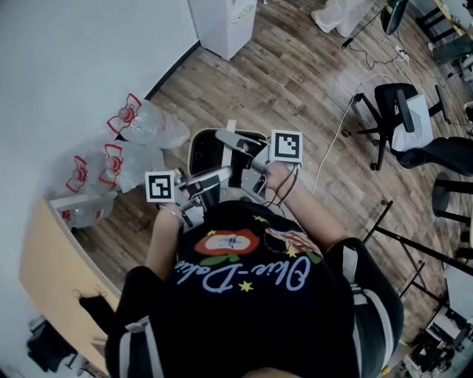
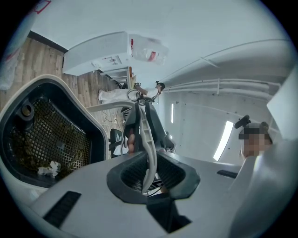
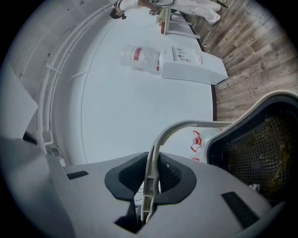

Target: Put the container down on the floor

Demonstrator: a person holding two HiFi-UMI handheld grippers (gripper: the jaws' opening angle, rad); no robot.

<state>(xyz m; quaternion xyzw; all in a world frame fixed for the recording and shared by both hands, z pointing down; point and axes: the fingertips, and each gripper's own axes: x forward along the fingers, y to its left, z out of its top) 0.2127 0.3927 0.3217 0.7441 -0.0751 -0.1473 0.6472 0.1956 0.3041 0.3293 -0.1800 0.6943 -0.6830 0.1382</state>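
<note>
A white container (image 1: 201, 150) with a black mesh inside is held in front of the person, over the wood floor. My left gripper (image 1: 211, 182) is shut on one pale handle (image 2: 145, 135) of it; in the left gripper view the jaws (image 2: 148, 173) pinch that thin strap, with the container's mesh basket (image 2: 51, 139) to the left. My right gripper (image 1: 249, 159) is shut on the other curved handle (image 3: 186, 126). There the pads (image 3: 150, 179) clamp the strap, and the container's rim (image 3: 242, 125) sits to the right.
Several clear water jugs with red handles (image 1: 140, 122) lie by the white wall at left. A white appliance (image 1: 222, 22) stands at the back. Office chairs (image 1: 403, 118) and a cable (image 1: 332, 148) are at right. A wooden board (image 1: 55, 273) lies at lower left.
</note>
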